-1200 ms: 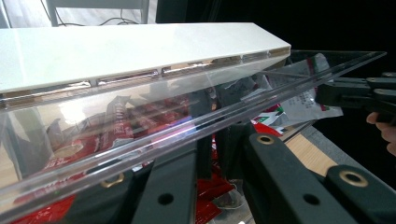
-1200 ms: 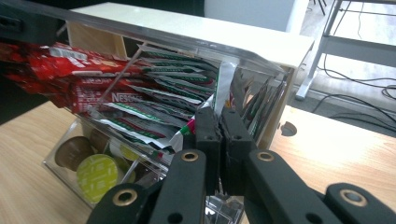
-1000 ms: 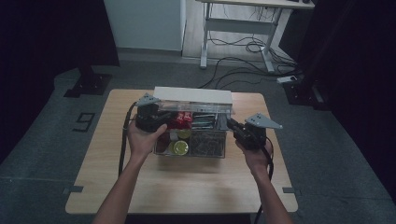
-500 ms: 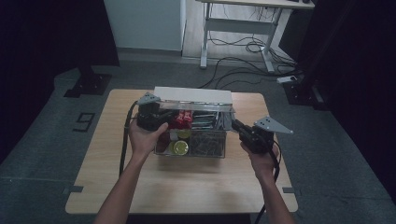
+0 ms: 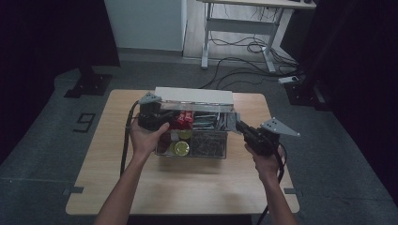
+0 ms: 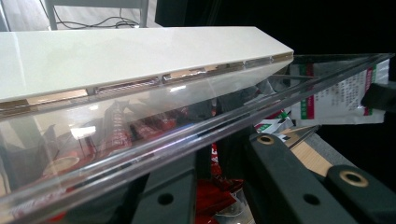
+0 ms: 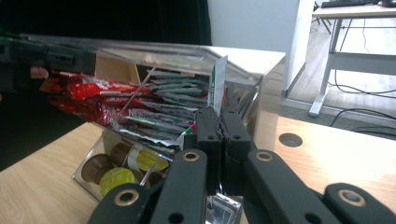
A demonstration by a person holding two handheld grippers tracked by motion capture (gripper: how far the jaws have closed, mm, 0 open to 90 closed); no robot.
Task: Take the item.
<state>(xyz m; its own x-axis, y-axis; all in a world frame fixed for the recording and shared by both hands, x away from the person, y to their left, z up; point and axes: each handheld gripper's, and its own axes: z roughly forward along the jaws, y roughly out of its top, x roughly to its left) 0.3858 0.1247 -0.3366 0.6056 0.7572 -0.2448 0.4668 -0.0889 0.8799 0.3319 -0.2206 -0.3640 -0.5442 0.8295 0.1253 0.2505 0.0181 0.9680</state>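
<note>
high view, counter [image 5: 187,187]: clear box [image 5: 197,136] at its middle
right tongs [image 5: 240,126]: pinched shut on box's right wall
left tongs [image 5: 162,117]: grip cannot tell, at left rim
box: stiff, slick, contents loose; hold both walls
lid [image 5: 195,95]: white, behind

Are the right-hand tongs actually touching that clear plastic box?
Touching. In the right gripper view, the right tongs stand shut against the clear plastic box's side wall, with no gap between them.

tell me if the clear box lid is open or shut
Open. In the high view the white-edged lid stands tipped back behind the clear box, leaving the red packets and round pods inside uncovered from above.
</note>
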